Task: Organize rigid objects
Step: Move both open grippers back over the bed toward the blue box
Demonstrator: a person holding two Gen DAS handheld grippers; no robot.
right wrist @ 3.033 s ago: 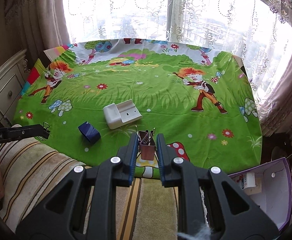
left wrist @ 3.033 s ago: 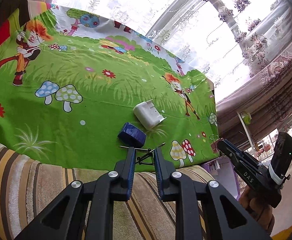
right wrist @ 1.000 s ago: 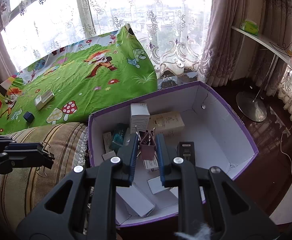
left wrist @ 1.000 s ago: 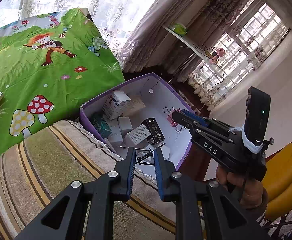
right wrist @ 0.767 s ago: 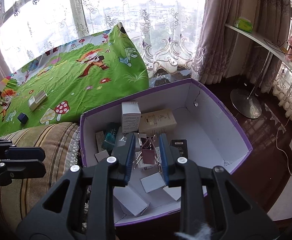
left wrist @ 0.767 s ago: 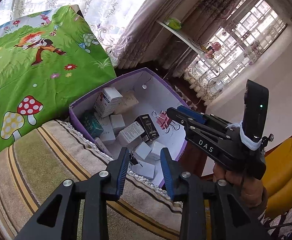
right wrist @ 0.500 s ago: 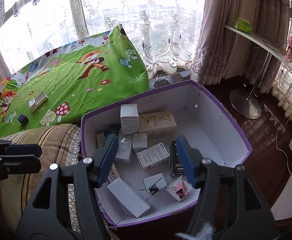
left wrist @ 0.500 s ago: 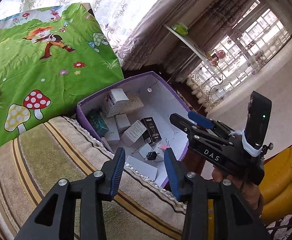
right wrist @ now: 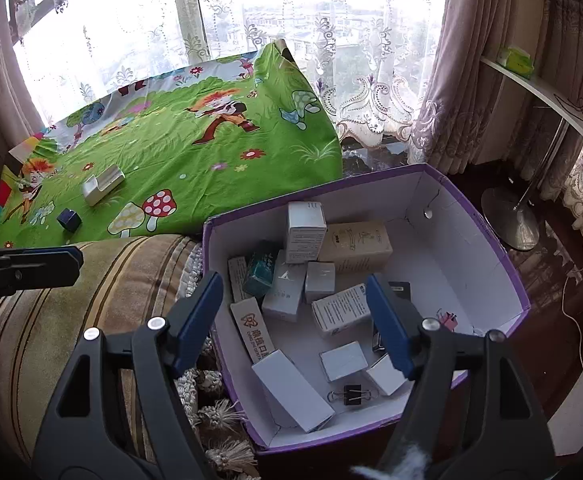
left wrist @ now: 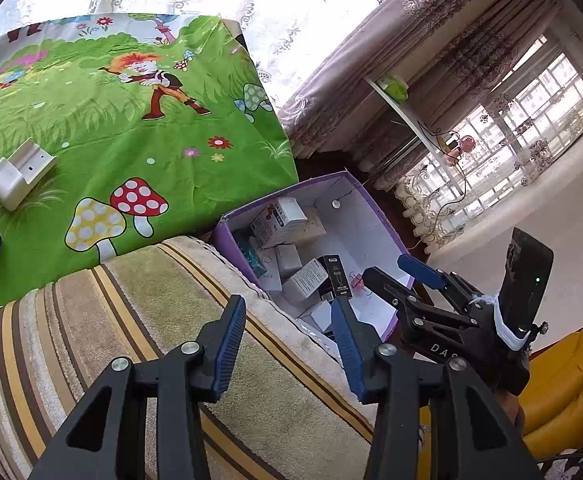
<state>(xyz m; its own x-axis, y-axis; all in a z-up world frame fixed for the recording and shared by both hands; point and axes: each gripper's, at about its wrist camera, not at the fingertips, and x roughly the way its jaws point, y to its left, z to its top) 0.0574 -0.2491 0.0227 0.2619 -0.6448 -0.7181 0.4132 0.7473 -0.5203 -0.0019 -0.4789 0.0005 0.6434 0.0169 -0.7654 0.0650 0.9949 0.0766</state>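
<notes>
We hold the left gripper (left wrist: pixel 287 320) and the right gripper (right wrist: pixel 295 316) empty; both sets of jaws have just been opening, the right wider, with nothing between them. The black binder clip (right wrist: pixel 350 394) and pink binder clip (right wrist: pixel 446 317) lie inside the purple box (right wrist: pixel 487 224) among small cartons. On the green cloth (right wrist: pixel 195 160), far left, the white holder (right wrist: pixel 102 189) and blue cube (right wrist: pixel 69 219) remain to be collected.

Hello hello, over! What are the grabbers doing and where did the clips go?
Both jaws just opened, nothing between them. Black clip and pink clip lie in the purple box. White holder and blue block still on the green cloth. Nothing in the way.
</notes>
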